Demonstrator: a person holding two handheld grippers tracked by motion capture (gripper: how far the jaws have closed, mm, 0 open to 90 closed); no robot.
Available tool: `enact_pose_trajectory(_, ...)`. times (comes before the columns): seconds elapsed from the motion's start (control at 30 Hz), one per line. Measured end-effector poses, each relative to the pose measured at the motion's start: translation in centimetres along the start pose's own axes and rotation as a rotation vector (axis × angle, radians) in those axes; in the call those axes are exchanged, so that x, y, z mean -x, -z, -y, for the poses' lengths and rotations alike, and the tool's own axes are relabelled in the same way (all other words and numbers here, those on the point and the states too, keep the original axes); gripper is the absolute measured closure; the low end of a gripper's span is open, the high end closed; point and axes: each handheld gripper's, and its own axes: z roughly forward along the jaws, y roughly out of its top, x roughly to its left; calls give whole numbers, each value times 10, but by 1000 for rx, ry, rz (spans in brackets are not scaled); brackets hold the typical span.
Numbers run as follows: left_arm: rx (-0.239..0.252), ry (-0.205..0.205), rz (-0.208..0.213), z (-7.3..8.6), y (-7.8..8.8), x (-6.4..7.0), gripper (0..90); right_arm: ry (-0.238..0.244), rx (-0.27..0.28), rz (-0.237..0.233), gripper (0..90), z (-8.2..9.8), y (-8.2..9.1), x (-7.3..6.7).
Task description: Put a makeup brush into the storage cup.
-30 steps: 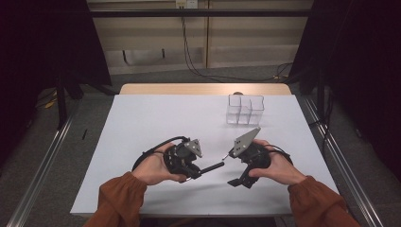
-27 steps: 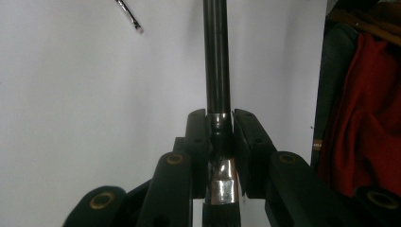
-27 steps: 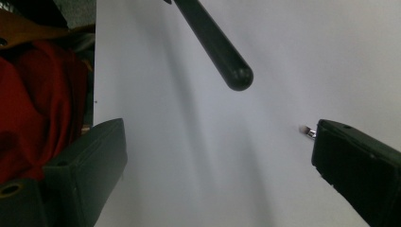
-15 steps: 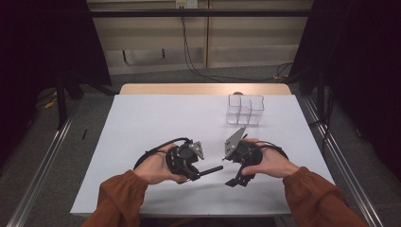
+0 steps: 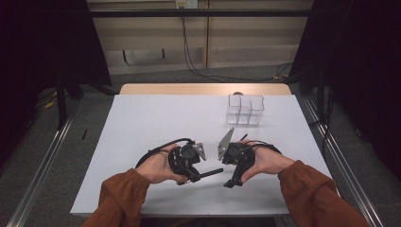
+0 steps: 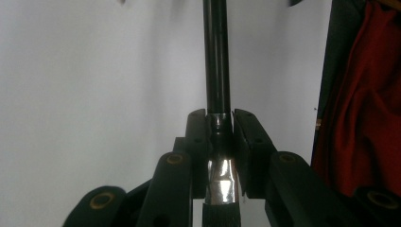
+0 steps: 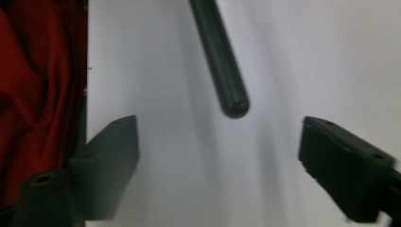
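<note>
- The black rod is clamped at one end in the left gripper, low over the near middle of the table; its jaws are pressed tight on the silver band.
- The rod's free tip points at the right gripper, whose jaws stand wide and have just been closing; the tip sits just ahead of them, untouched.
- A clear box with compartments stands near the far right edge; I cannot tell if anything is in it.
- Bare white surface lies open to the left and far side; both sleeves cross the near edge.
</note>
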Motion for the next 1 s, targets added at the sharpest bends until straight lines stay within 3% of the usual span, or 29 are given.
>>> enact_pose_trajectory(0.17, 3, 15, -4, -1, -2, 0, 770, 17, 24, 8, 306, -2, 0, 2)
enact_pose_trajectory(0.33, 5, 12, 2, -6, -7, 0, 770, 27, 26, -15, 440, -4, -1, 4)
enact_pose_trajectory(0.6, 2, -22, -2, -10, -8, 2, 770, 54, 30, -11, 567, -6, -4, 1)
enact_pose_trajectory(0.73, -1, -16, -3, -9, -10, 2, 770, 59, 47, -12, 640, -6, -3, 0)
enact_pose_trajectory(0.83, 18, -1, -4, -7, -11, 2, 770, 61, 57, -19, 659, -7, -2, 1)
enact_pose_trajectory(1.0, 1, -18, 4, -8, -13, 1, 770, 73, 65, -15, 685, -7, -2, 0)
